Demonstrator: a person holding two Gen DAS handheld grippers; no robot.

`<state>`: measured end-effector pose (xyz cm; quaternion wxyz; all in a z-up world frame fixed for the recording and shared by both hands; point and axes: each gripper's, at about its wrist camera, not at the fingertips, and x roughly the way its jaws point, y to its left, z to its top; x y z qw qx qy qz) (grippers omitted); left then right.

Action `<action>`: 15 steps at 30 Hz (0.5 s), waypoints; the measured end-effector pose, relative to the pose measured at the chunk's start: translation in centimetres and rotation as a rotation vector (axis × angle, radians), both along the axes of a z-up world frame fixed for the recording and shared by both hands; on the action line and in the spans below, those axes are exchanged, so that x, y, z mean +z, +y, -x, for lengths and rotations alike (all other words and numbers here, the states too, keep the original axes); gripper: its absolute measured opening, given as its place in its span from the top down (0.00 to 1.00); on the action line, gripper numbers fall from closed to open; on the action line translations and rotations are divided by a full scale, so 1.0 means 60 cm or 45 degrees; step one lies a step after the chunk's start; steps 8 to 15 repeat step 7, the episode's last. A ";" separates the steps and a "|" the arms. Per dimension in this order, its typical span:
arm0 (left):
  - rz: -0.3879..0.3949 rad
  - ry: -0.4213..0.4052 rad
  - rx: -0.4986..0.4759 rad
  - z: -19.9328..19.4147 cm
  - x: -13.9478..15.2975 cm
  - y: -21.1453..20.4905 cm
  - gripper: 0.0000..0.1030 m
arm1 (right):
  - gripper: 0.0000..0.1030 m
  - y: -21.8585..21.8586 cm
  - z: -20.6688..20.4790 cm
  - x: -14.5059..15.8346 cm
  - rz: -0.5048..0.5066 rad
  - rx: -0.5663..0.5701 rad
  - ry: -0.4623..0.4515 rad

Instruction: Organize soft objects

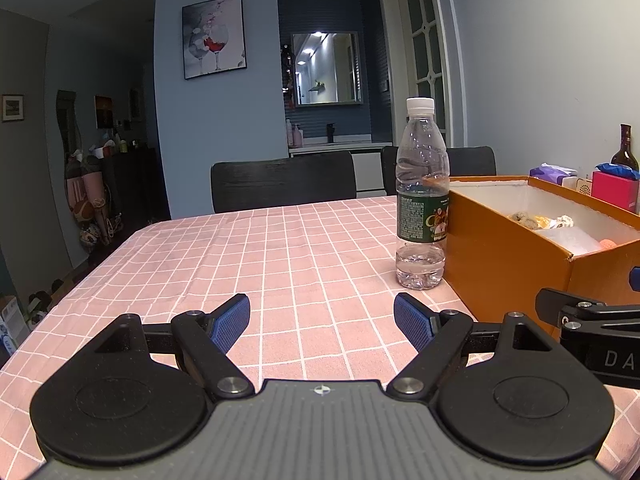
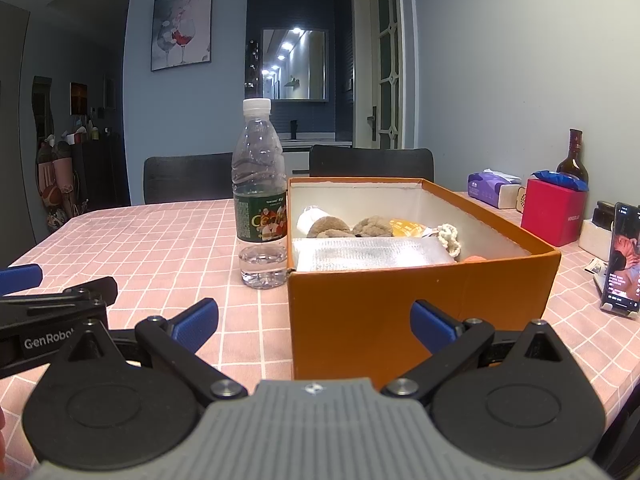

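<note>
Basically, left wrist view: left gripper (image 1: 322,322) hovered low over the pink checked tabletop (image 1: 248,248), jaws wide and empty; water bottle (image 1: 421,196) stood touching the orange box (image 1: 508,276). Right wrist view: right gripper (image 2: 314,326) faced the box's near wall, jaws wide, empty; soft objects (image 2: 372,227) lay inside the box with a silvery pouch (image 2: 368,255).

Desk (image 2: 168,240): pink checked cloth. On it: orange box (image 2: 420,304), water bottle (image 2: 260,200) just beside, red box (image 2: 554,212), tissue pack (image 2: 494,188), propped phone (image 2: 622,256).
</note>
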<state>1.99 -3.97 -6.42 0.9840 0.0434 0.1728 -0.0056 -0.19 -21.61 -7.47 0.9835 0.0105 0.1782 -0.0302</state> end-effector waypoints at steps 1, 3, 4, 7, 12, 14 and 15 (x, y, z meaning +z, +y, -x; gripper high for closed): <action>0.000 0.000 -0.001 0.001 0.000 0.001 0.07 | 0.03 0.000 0.000 -0.001 0.000 0.000 0.001; -0.002 -0.001 -0.003 0.002 0.000 0.001 0.07 | 0.03 0.001 0.000 0.000 0.000 0.000 0.003; -0.002 -0.001 -0.004 0.001 0.001 0.001 0.07 | 0.03 0.001 0.000 0.000 0.000 0.000 0.003; 0.001 0.000 -0.005 0.001 0.001 0.004 0.07 | 0.03 0.001 0.000 -0.001 0.001 0.001 0.005; 0.001 0.000 -0.005 0.001 0.001 0.004 0.07 | 0.03 0.001 0.000 -0.001 0.001 0.001 0.005; 0.001 0.000 -0.005 0.001 0.001 0.004 0.07 | 0.03 0.001 0.000 -0.001 0.001 0.001 0.005; 0.001 0.000 -0.005 0.001 0.001 0.004 0.07 | 0.03 0.001 0.000 -0.001 0.001 0.001 0.005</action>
